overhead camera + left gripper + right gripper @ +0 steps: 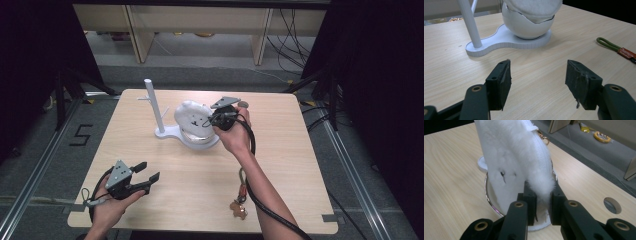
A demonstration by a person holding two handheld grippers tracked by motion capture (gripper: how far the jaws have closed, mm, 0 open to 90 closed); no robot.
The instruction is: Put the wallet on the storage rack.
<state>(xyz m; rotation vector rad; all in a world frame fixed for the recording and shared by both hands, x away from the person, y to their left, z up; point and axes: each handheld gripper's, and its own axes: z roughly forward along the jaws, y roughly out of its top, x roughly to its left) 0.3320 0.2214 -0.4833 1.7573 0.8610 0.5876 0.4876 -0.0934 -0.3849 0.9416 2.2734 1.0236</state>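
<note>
Left gripper (150, 175): idle near the table's near-left corner, jaws wide apart, nothing between them, likely waiting its turn.
Stand (167, 133): white, centre of the table, thin post on its left end, round bowl (527, 26) on its right.
Pouch (514, 162): fluffy, white, zipped, standing on edge in the bowl, its top sticking out above the rim.
Right gripper (541, 201): jaws pinched on the pouch's furry edge, probably to lift it or seat it.
Strap (617, 48): green loop, lying right of the stand.
</note>
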